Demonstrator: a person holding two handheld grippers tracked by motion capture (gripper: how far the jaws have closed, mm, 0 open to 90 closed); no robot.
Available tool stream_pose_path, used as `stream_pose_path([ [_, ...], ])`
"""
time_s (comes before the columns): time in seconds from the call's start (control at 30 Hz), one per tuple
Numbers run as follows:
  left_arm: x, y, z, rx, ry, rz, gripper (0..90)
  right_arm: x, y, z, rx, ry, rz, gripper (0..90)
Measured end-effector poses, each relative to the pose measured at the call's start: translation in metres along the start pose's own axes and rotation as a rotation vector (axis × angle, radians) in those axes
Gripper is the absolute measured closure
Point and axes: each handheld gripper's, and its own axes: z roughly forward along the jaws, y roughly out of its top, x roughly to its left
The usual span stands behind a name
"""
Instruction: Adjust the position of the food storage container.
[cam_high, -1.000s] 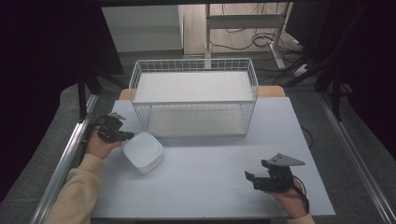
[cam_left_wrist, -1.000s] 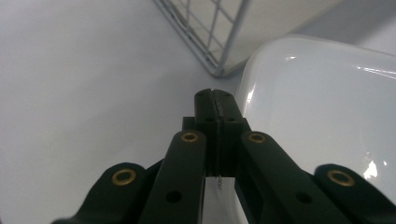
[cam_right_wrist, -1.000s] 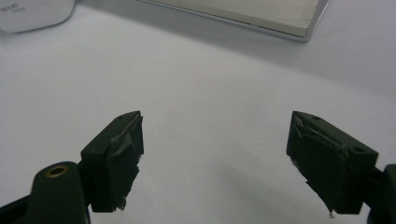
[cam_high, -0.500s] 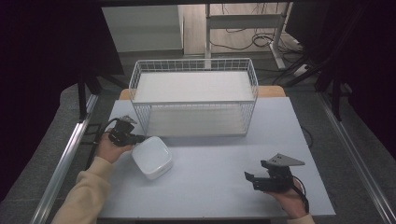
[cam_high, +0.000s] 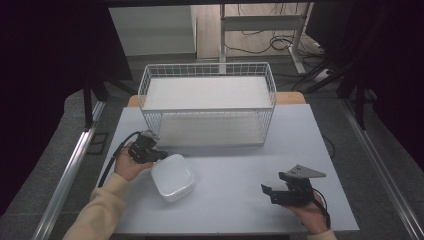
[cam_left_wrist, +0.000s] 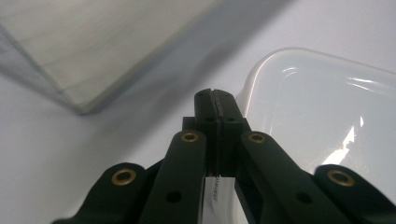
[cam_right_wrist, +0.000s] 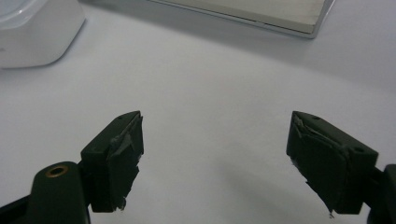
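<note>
A white lidded plastic container (cam_high: 172, 177) sits on the table left of centre; it is also in the left gripper view (cam_left_wrist: 322, 116) and at the top left of the right gripper view (cam_right_wrist: 32, 28). My left gripper (cam_high: 159, 156) (cam_left_wrist: 215, 99) is shut, and its tips rest against the container's near-left rim. I cannot tell whether any of the rim is pinched between the jaws. My right gripper (cam_high: 266, 192) (cam_right_wrist: 217, 154) is held low over the table's front right, open wide with nothing between its pads.
A white wire basket (cam_high: 207, 109) with a pale floor panel stands at the back middle of the table; its base edge (cam_right_wrist: 243, 11) lies ahead of the right gripper. Bare tabletop (cam_high: 235, 160) lies between the container and the right gripper.
My left gripper has moved right and slightly toward the front, and the white container has slid and turned with it. The right gripper has stayed put.
</note>
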Motion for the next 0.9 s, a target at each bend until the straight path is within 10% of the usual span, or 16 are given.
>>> stream_pose_path([
  [0.43,-0.003,-0.006,-0.036,-0.066,0.034,-0.030,90.0,-0.002,0.000,-0.001,-0.003,0.000,-0.001,18.6],
  [0.9,-0.020,-0.086,-0.069,-0.129,0.042,-0.200,90.0,-0.001,0.000,0.001,0.003,-0.002,-0.001,18.6],
])
